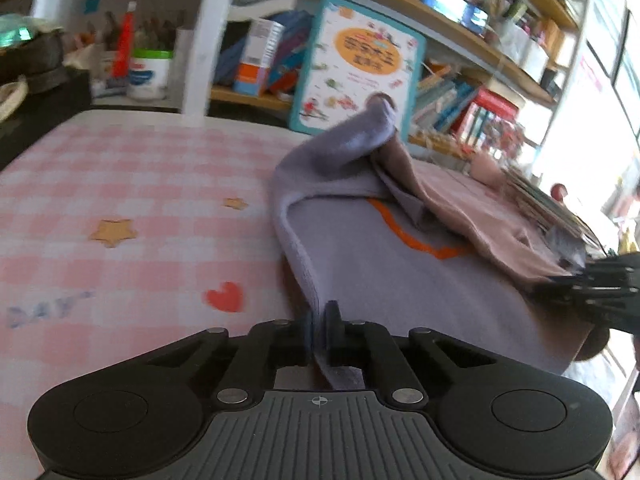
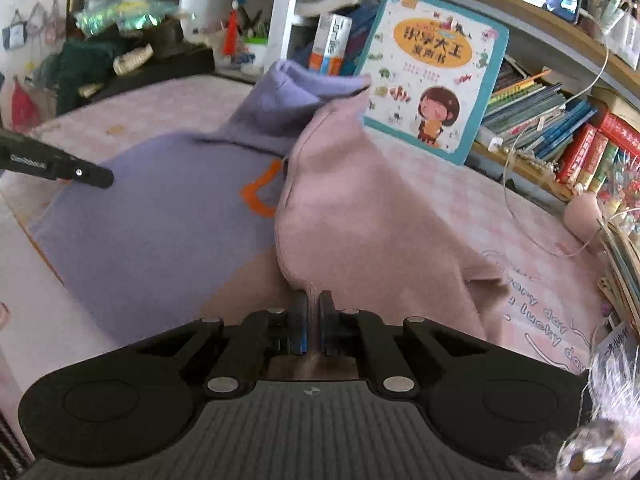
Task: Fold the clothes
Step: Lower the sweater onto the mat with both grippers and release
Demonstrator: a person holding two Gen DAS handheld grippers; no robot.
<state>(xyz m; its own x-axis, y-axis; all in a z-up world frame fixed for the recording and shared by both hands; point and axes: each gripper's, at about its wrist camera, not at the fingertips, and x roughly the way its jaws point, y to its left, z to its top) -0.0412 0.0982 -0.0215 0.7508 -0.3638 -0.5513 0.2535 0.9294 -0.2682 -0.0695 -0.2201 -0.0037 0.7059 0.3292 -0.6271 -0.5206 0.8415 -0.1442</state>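
Observation:
A purple and dusty-pink garment (image 1: 360, 264) with an orange outline on its front lies on the pink checked tablecloth (image 1: 120, 184). My left gripper (image 1: 319, 326) is shut on its purple edge, which runs up from the pads as a raised fold. In the right wrist view the garment (image 2: 168, 216) shows its pink half folded over the purple half. My right gripper (image 2: 313, 320) is shut on the pink edge near the table's front. The left gripper's black fingers (image 2: 86, 174) reach in from the left over the purple cloth. The right gripper (image 1: 600, 284) shows at the right edge of the left wrist view.
A large picture book (image 2: 432, 72) leans against the bookshelf (image 2: 560, 128) behind the table. A stack of books (image 2: 624, 256) and a small pink toy (image 2: 586, 216) sit at the table's right side. Jars and clutter (image 1: 140, 68) stand at the back left.

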